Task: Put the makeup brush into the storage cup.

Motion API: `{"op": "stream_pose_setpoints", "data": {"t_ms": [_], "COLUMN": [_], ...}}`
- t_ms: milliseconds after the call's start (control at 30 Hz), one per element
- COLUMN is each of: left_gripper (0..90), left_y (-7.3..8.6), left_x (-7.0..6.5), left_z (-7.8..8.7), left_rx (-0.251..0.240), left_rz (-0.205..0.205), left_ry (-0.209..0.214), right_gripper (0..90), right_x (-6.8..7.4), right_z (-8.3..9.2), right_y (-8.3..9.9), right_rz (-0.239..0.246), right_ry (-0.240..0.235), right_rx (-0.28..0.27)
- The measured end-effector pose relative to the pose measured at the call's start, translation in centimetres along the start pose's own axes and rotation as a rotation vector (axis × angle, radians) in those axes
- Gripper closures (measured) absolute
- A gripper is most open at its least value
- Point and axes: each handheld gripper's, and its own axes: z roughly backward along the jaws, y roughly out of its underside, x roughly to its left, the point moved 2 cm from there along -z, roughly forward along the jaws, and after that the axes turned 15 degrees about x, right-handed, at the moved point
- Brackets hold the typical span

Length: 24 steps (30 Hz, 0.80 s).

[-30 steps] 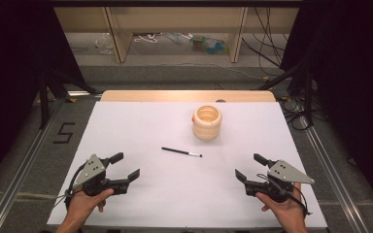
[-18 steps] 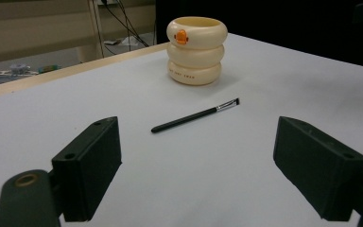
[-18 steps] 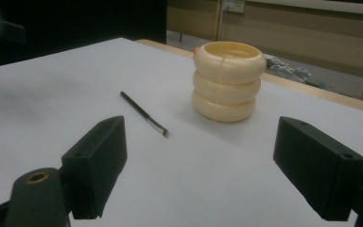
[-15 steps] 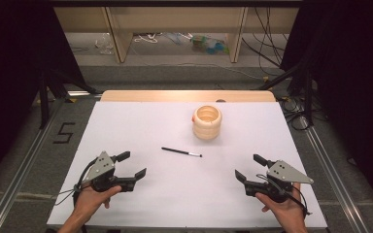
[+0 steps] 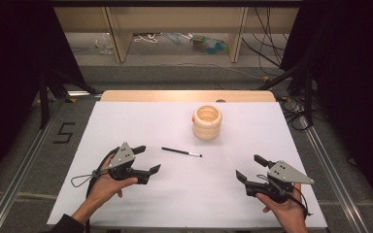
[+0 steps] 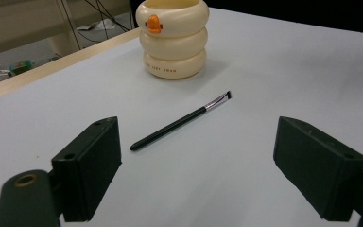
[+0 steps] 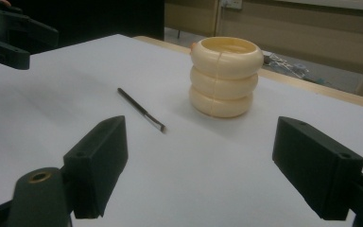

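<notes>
Left tool (image 5: 146, 159), lower left of the high view: jaws spread wide, nothing between them, held in a hand (image 5: 108, 183) just above the white worktop (image 5: 141, 121). It points toward frame centre. In the left gripper view its two black jaws stand well apart at the bottom corners, the brush (image 6: 179, 122) lying in the gap's line of sight beyond them, not touched.

Right tool (image 5: 250, 167), lower right of the high view: jaws likewise wide apart and empty, gripped by the other hand (image 5: 284, 208), well clear of the brush.

Brush (image 5: 181, 152): thin, black handle, flat on the worktop near the middle of the high view, between the two tools but nearer the left one (bristle end with a short silver ferrule points right in that view).

Cup (image 5: 207, 122): cream, three stacked rings, upright, open top, above and right of the brush, apart from it. An orange beak-like knob (image 6: 153, 22) shows on its upper ring in the left gripper view.
</notes>
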Motion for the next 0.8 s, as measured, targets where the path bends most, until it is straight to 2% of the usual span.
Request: {"op": "stream_pose_setpoints", "data": {"t_ms": [133, 200, 300, 433, 500, 533, 633, 667, 733, 800], "left_gripper": [16.0, 17.3, 18.1, 17.9, 18.2, 18.2, 17.9, 17.8, 18.6, 17.8], "left_y": [-0.9, -1.4, -2.1, -3.3, -3.8, -4.3, -4.8, -5.1, -5.6, -6.0], "left_x": [0.5, 0.8, 1.0, 1.4, 1.6, 1.8, 1.8, 1.9, 1.8, 1.7], "left_z": [-0.8, -1.3, -1.8, -2.4, -2.8, -3.3, -3.8, -3.9, -4.2, -4.7], "left_rx": [0.041, 0.08, 0.112, 0.127, 0.137, 0.162, 0.173, 0.191, 0.207, 0.253], "left_rz": [0.009, 0.007, -0.019, -0.043, -0.059, -0.085, -0.08, -0.102, -0.119, -0.152], "left_ry": [0.004, 0.013, 0.018, 0.025, 0.013, 0.016, 0.029, 0.03, 0.037, 0.053], "right_gripper": [20.0, 20.2, 20.2, 20.3, 20.3, 20.3, 20.3, 20.3, 20.3, 20.3], "right_x": [0.1, 0.0, 0.0, 0.0, 0.0, 0.0, 0.0, 0.0, 0.0, -0.1], "right_z": [-0.1, 0.0, -0.2, -0.1, -0.1, -0.1, -0.2, -0.2, -0.2, -0.2], "right_y": [0.1, 0.0, 0.1, 0.1, 0.1, 0.1, 0.1, 0.1, 0.1, 0.1], "right_rz": [-0.008, 0.002, 0.011, 0.003, 0.004, 0.007, 0.006, 0.004, 0.001, 0.009], "right_ry": [-0.019, -0.011, -0.016, -0.008, -0.012, -0.011, -0.009, -0.014, -0.013, -0.017], "right_rx": [0.005, 0.01, 0.006, 0.023, 0.026, 0.021, 0.016, 0.016, 0.016, 0.028]}}
